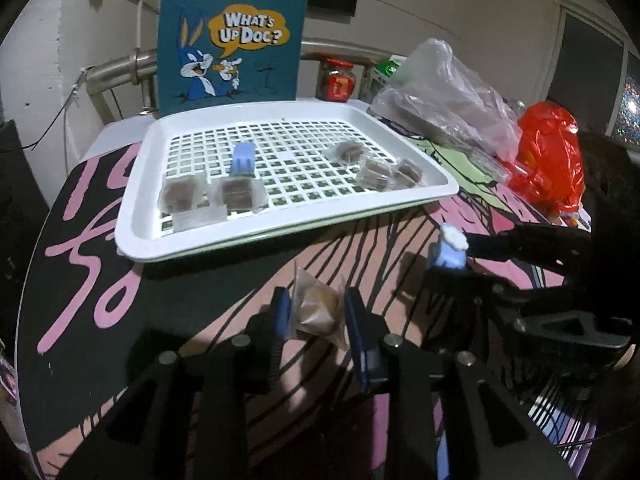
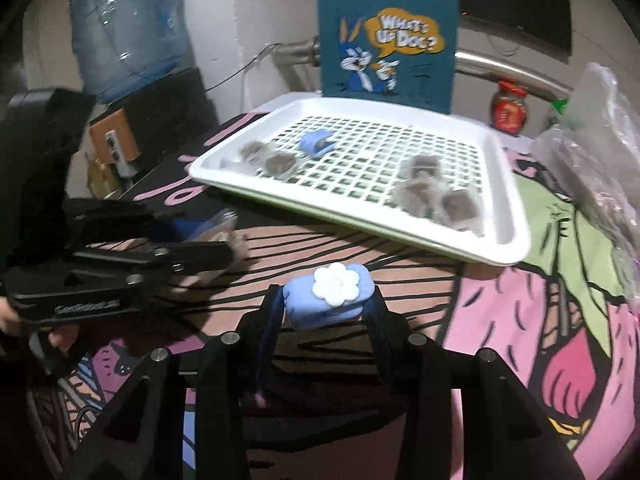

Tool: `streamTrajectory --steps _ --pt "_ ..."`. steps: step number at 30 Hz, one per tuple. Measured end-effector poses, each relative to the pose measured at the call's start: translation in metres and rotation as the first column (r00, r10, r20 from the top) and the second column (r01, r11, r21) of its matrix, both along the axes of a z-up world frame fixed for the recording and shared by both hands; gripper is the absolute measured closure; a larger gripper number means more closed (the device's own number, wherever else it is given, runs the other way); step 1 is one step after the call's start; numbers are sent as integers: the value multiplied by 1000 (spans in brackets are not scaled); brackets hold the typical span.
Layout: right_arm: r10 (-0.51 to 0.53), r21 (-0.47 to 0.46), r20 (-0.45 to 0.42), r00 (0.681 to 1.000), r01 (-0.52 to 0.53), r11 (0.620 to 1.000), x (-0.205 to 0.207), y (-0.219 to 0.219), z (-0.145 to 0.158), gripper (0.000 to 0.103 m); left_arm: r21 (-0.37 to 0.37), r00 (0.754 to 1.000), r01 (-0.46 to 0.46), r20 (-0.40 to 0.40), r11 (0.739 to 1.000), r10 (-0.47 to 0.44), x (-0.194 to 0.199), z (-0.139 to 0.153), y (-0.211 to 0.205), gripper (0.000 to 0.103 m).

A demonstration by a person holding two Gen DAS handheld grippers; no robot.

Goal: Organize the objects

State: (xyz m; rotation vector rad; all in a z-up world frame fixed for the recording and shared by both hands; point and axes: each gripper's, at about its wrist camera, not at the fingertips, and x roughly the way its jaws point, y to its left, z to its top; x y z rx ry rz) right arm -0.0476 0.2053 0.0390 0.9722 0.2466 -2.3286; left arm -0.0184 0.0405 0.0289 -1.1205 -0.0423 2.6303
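My left gripper is shut on a clear packet with a brown snack, just above the patterned tablecloth in front of the white perforated tray. Its blue pads press the packet from both sides. My right gripper is shut on a light blue clip with a white flower, also near the tray's front edge. In the left wrist view that clip shows at the right. Several wrapped brown snacks and another blue clip lie in the tray.
A teal cartoon-rabbit bag stands behind the tray. A red-lidded jar, a clear plastic bag and a red plastic bag crowd the right side. A water bottle stands far left in the right wrist view.
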Motion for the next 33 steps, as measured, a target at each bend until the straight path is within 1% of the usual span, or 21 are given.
streamTrajectory --steps 2,4,6,10,17,26,33 --pt "-23 4 -11 1000 23 1000 -1 1 0 63 1 1000 -9 -3 1000 9 0 -2 -1 75" --pt "-49 18 -15 999 50 999 -3 2 -2 63 -19 1000 -22 6 1000 22 -1 -6 1 75" --pt "-57 8 -8 998 57 998 -5 6 -3 63 -7 1000 -20 13 1000 20 -2 -7 1 75" --pt "-54 16 -23 998 55 998 -2 4 -3 63 -21 1000 -18 -4 1000 18 1 -6 3 75" --pt "-43 25 -21 999 43 999 -2 1 -4 63 -16 1000 -17 -22 1000 17 4 -4 2 75" --pt "-54 -10 -52 997 53 999 3 8 2 62 -18 998 -21 -53 1000 20 8 0 1 75" --pt "-57 -19 -48 997 56 998 2 9 2 62 -13 998 -26 -53 1000 25 7 -1 0 75"
